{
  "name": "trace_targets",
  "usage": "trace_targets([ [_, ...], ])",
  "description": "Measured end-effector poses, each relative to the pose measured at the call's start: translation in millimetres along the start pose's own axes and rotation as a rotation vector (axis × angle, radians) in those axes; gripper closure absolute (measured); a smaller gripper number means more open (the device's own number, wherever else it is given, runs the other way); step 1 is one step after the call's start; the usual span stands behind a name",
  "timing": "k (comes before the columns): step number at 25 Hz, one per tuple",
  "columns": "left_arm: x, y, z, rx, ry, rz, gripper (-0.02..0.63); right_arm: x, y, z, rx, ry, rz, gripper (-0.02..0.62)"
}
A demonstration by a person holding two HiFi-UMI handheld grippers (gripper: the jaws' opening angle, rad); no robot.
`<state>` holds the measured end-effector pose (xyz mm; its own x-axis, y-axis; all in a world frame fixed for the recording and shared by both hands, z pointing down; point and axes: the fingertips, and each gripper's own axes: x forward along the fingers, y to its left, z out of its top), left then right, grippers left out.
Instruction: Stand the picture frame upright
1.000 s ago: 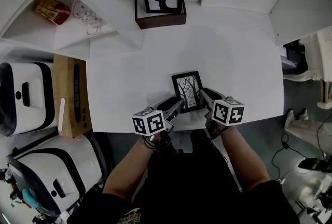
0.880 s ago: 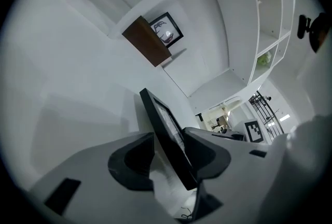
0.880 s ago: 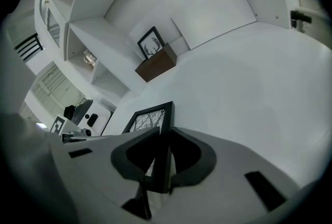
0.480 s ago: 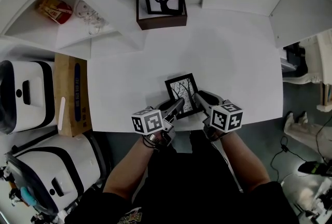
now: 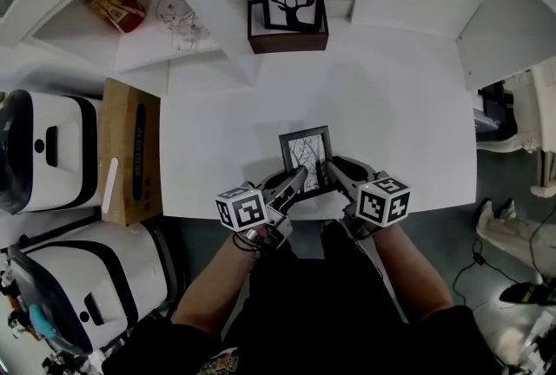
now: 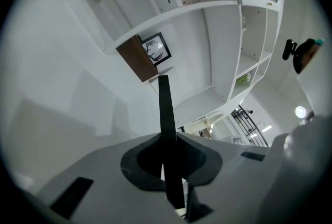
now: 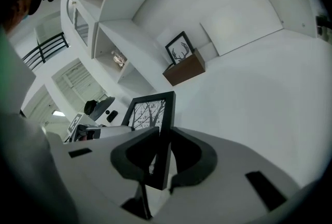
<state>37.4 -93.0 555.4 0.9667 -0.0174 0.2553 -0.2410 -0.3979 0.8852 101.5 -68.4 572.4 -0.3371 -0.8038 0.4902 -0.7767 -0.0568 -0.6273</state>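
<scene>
Both side edges of the picture frame (image 5: pixel 306 154), by the table's (image 5: pixel 391 104) near edge with its long axis running toward the far edge, are clamped: left gripper (image 5: pixel 297 177), jaws just closed, and right gripper (image 5: pixel 334 167), equally near.

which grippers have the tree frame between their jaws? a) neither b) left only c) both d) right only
C: the left gripper has just been closing its jaws and now pinches one edge of the frame, while the right gripper grips the other edge.
</scene>
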Motion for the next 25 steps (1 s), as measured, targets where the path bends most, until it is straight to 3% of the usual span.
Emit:
trace_targets([
  [5,-25,-16,14,0.036,-0.035,-0.091,0.571,2,30,9,-0.032,-0.030,0.098,0.525],
  [12,-71,-37,34,0.104,-0.076,-0.194,0.571,2,76,21,-0.038,-0.049,0.261,0.443],
  [22,-127,-71,63,0.235,-0.057,-0.339,0.572,9,165,40,-0.063,-0.003,0.556,0.442],
  [25,-143,-77,70,0.272,-0.043,-0.368,0.571,12,184,41,-0.096,0.017,0.607,0.488],
])
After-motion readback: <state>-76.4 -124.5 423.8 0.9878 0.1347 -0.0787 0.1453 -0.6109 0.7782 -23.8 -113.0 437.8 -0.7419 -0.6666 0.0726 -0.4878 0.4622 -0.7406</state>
